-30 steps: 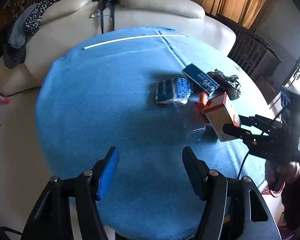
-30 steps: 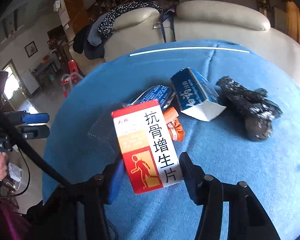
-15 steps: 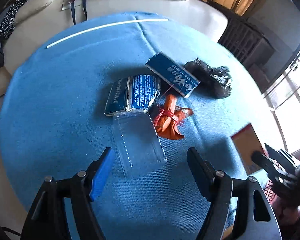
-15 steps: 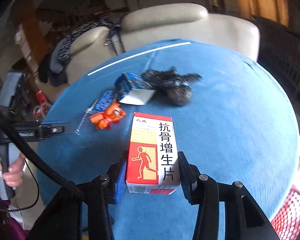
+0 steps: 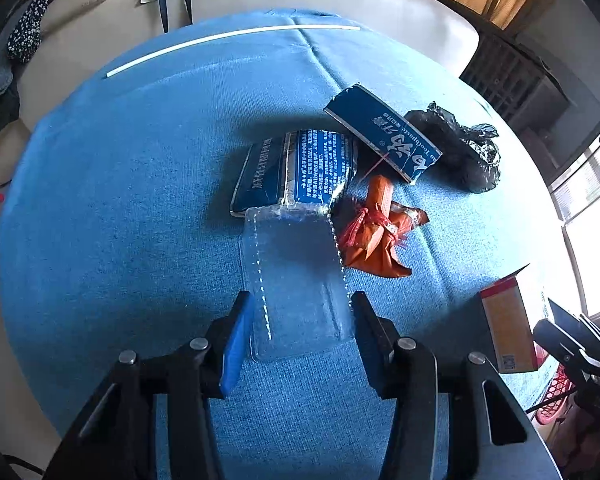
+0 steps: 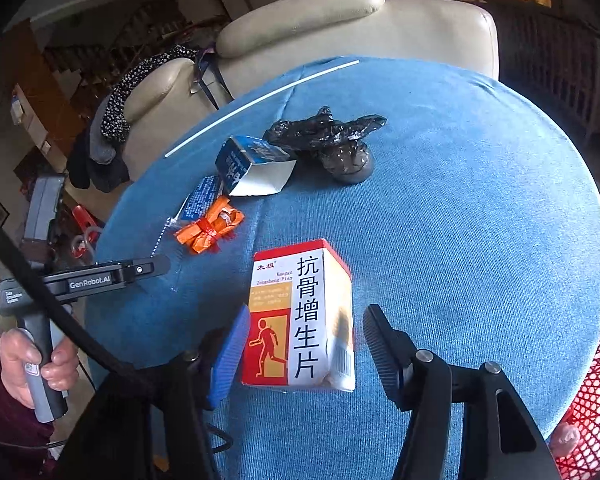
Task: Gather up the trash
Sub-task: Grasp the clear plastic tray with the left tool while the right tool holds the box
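Trash spread on a round blue-clothed table before a cream sofa.

From the left wrist we see our left gripper (image 5: 300,320) spread wide, straddling a clear plastic blister pack (image 5: 296,280) lying flat on the tablecloth (image 5: 120,200); beyond it lie a blue packet (image 5: 296,168), an orange wrapper (image 5: 376,232) and a black bag (image 5: 456,148). From the right wrist, our right gripper (image 6: 304,340) brackets the red-and-white medicine box (image 6: 300,316), the right finger apart from it; a red mesh basket (image 6: 592,400) sits beside the table, the sofa (image 6: 340,36) behind.

Blue-clothed table (image 5: 140,200) with litter (image 5: 374,236)
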Motion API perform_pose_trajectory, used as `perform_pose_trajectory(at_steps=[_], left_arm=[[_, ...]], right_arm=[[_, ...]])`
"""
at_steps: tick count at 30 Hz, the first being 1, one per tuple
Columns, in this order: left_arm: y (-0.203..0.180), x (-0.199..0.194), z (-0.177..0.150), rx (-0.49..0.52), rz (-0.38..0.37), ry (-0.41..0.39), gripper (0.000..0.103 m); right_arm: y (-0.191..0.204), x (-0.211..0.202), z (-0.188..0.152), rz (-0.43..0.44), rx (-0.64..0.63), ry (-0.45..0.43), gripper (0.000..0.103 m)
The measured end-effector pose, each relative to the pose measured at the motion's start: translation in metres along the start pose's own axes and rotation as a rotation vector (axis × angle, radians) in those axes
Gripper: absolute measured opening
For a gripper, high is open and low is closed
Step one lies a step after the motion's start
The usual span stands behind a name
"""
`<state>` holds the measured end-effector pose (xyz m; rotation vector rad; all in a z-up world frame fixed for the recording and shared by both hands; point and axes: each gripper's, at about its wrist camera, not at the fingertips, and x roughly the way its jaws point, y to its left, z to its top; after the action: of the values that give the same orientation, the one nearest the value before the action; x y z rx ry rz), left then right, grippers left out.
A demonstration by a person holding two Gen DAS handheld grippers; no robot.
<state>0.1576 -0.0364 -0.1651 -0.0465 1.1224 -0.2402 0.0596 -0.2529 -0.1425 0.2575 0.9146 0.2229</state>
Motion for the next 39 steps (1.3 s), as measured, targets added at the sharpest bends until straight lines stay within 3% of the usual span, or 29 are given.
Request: perform_pose_trajectory(at_steps=[10,20,21,23,25,32,39], left_arm=[[0.002,-0.035,-0.022,0.027,0.016,-0.041,0.050],[-0.043,-0.060,-0.033,0.130,0.102,-0.081,0.051],[-0.044,-0.064,-0.034,0.139,0.105,-0.084,0.051],[-0.051,-0.066,-0.034,0.159,0.114,-0.093,0.051],[-0.058,-0.070,-0.035,0.179,0.124,-0.103,0.051],[-0.079,-0.083,-0.039,0.234,0.160,-0.140,0.051],[-0.107,-0.092,-0.041,0.281,0.175,-0.171,0.051]], right_arm=[[0.011,-0.003,0.000,-0.007,-0.015,0.006,0.064],[0.019,0.003,-0.006,-0.084,-0.059,-0.002,0.068],[0.019,0.004,-0.008,-0.092,-0.066,0.000,0.066],[0.017,0.005,-0.010,-0.094,-0.068,0.008,0.053],[0.016,0.004,-0.012,-0.099,-0.076,0.001,0.052],[0.007,-0.022,-0.015,-0.061,-0.048,-0.060,0.052],[-0.011,-0.073,-0.020,-0.010,-0.001,-0.186,0.052]])
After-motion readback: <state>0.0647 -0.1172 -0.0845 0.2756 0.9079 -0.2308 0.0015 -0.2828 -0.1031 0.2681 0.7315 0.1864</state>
